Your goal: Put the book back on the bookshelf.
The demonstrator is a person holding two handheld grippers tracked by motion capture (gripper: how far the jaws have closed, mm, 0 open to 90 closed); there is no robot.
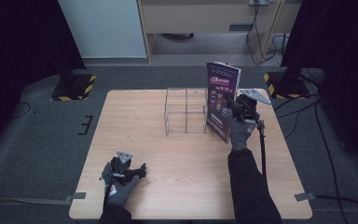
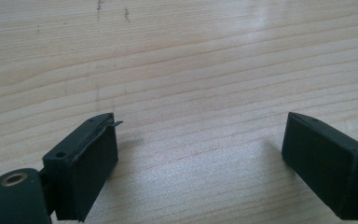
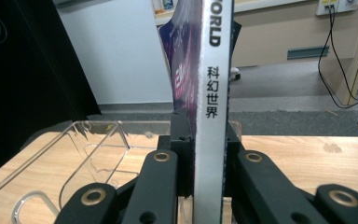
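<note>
Magazine spine [image 3: 210, 116]: "ORLD" (cut off at top), below it "科幻世界". Cover text too blurred to read.

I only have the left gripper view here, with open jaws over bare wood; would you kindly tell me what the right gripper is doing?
Observer: The right gripper is shut on a magazine, held upright by its spine.
Operator: Thank you. Is anything near it?
Observer: Yes, a clear acrylic organizer stands on the table, just left of the magazine in the high view.
Operator: And where is my left gripper relative to that?
Observer: Your left gripper rests near the table's front left edge, far from the organizer.
</note>
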